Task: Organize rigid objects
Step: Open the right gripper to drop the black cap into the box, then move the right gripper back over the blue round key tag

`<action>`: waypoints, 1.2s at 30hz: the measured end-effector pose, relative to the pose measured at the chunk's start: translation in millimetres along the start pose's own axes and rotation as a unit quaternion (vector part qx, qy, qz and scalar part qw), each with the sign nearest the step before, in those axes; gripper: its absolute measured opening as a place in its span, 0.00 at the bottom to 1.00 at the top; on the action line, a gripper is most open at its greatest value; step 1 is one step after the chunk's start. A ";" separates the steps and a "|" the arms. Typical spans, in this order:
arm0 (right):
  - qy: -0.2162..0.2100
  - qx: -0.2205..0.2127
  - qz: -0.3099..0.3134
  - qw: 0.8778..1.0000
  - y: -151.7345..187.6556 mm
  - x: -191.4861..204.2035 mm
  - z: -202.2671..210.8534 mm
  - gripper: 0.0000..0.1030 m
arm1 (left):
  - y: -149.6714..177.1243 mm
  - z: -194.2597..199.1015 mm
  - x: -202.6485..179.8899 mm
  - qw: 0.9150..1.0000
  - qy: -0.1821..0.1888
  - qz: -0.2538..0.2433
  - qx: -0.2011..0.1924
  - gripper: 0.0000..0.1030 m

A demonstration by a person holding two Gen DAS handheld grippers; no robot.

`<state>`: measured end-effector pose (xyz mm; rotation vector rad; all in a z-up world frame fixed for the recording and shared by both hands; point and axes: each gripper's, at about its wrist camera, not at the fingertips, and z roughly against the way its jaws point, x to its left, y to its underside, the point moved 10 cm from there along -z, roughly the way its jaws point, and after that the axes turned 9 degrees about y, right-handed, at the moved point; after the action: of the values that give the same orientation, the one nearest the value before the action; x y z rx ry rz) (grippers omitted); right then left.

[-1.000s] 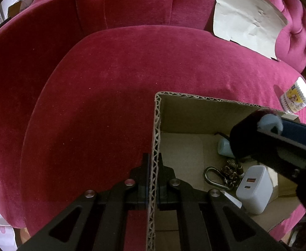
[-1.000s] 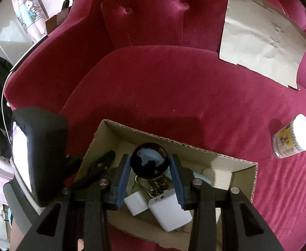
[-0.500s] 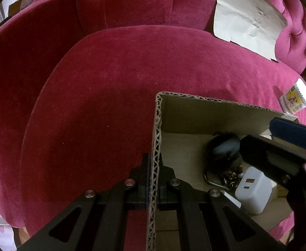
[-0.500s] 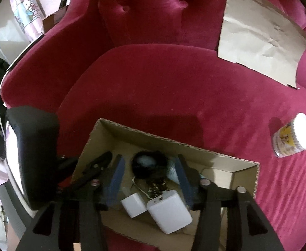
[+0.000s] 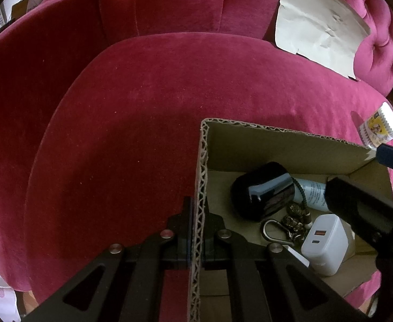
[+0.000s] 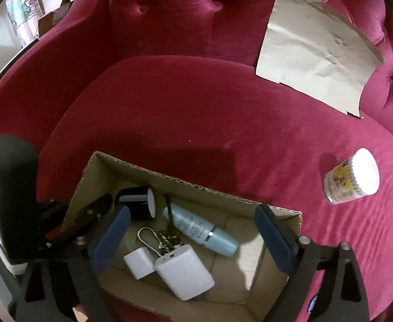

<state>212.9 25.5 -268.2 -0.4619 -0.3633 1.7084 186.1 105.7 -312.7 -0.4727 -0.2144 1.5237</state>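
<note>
right gripper point(image 6: 192, 232) spread above black jar point(image 6: 138, 201)

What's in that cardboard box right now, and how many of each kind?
White chargers: 2 (large charger, small charger)
Black jar: 1
Pale blue tube: 1
Keychain with carabiner: 1
Total: 5 in the cardboard box; the cotton swab tub is outside, on the sofa.

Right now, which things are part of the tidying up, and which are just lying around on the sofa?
Part of the tidying:
cardboard box, gripped at its wall by the left gripper
black jar
blue tube
keyring
white chargers
cotton swab tub, not yet in the box
right gripper, open above the box

Just lying around:
crumpled paper
red sofa
</note>
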 end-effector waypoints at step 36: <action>0.035 -0.010 -0.018 0.999 25.7 -92.7 33.0 1.00 | -0.5 -1.2 -2.5 1.000 -0.011 -0.003 0.001 0.04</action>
<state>188.7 -69.9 -242.4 -0.5262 -0.3357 1.6506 187.0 103.0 -313.1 -0.4535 -0.2318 1.5236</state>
